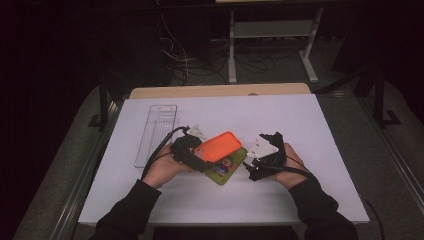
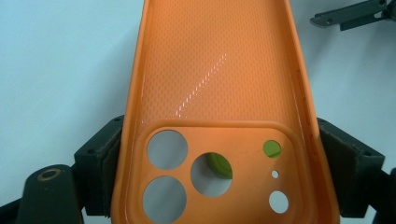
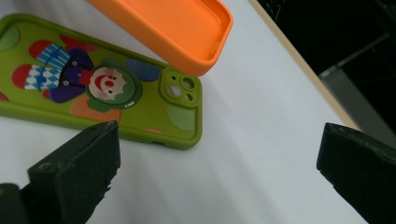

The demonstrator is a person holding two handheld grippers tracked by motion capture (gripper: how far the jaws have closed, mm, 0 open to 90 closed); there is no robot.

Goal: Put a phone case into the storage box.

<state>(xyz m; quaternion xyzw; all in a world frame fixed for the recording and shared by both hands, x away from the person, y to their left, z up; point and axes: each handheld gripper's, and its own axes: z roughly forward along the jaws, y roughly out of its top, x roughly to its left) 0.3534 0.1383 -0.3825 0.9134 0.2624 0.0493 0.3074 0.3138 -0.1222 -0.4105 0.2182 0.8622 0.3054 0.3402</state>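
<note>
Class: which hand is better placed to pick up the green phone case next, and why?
Right. The right gripper is open with the green phone case just ahead of its fingers; the left gripper already clamps the orange case.

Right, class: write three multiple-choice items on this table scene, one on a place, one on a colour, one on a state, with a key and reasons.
1. Where does the clear plastic tray lie?
A. At the left of the table, beyond the left gripper
B. Under the green case
C. In the right gripper

2. What colour is the case held by the left gripper?
A. Blue
B. Orange
C. White

3. How does the right gripper stand?
A. Shut on the green case
B. Shut on the orange case
C. Open, holding nothing

Key: 1 A, the high view shows it there. 2 B, the orange case sits between its jaws. 3 C, its jaws stand wide apart short of the green case.
</note>
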